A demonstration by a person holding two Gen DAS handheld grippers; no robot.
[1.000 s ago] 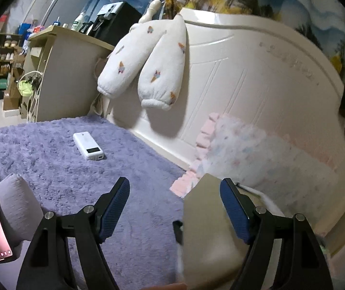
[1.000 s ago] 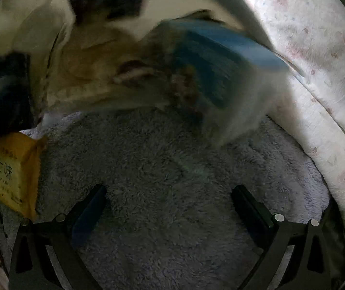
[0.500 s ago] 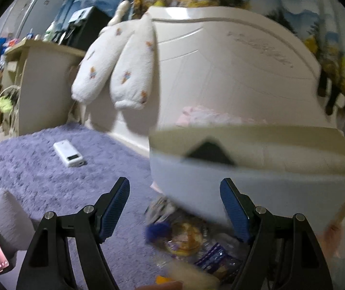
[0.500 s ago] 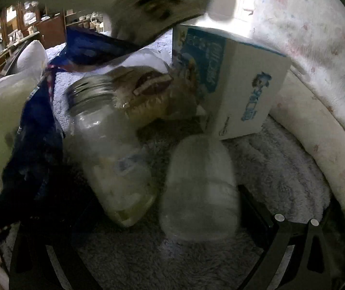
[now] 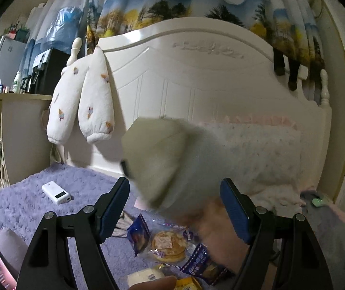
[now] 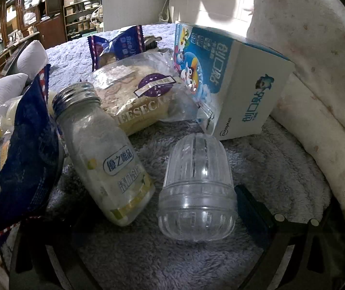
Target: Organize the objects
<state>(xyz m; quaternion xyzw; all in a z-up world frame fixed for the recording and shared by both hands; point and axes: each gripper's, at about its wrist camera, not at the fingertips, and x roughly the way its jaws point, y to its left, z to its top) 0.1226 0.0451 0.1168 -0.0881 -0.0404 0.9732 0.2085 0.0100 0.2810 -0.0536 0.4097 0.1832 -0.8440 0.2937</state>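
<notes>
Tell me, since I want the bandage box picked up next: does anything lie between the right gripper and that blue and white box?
Yes. The clear plastic cup lies on its side directly ahead of the right gripper, with the box behind it. The glass bottle lies to the cup's left.

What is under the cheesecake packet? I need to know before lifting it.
The cheesecake packet lies on the grey fleece blanket, its upper end against a purple snack wrapper. Anything beneath it is hidden.
</notes>
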